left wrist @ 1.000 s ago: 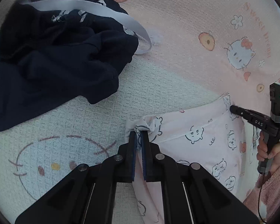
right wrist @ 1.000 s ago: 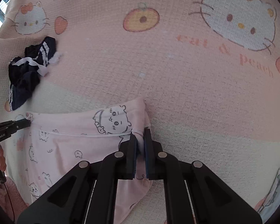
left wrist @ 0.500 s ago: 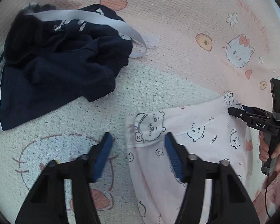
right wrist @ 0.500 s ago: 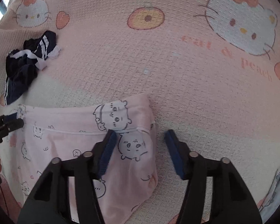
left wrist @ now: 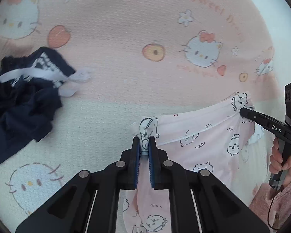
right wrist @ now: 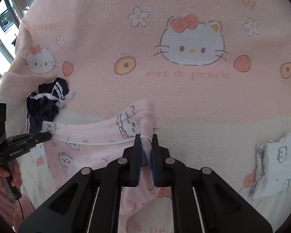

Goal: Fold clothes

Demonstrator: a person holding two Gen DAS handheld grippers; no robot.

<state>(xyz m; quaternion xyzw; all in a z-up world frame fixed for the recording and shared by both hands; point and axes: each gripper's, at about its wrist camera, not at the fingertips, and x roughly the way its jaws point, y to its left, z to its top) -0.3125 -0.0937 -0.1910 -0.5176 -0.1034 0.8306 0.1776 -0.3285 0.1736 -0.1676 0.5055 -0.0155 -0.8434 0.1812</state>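
Observation:
A pink garment point(left wrist: 203, 136) printed with small cartoon bears hangs stretched between both grippers above the bedspread. My left gripper point(left wrist: 145, 141) has its jaws closing on the garment's left top corner, and the cloth is pinched between the blue pads. My right gripper point(right wrist: 145, 138) has its jaws closing on the right top corner of the pink garment point(right wrist: 91, 136), with cloth bunched between the pads. Each gripper shows in the other's view: the right gripper point(left wrist: 242, 111) and the left gripper point(right wrist: 48, 135), both held by a hand.
A crumpled navy garment point(left wrist: 25, 106) with white stripes lies to the left, also the navy garment point(right wrist: 42, 106). A white and blue printed garment point(right wrist: 277, 161) lies at the right. The pink cartoon-cat bedspread point(left wrist: 126, 38) covers the whole surface. A pink fleece sleeve point(left wrist: 271, 203) is lower right.
Both grippers stood open over the garment half a second ago; now both are shut on its top corners again. Both have risen, lifting the garment's top edge off the bedspread.

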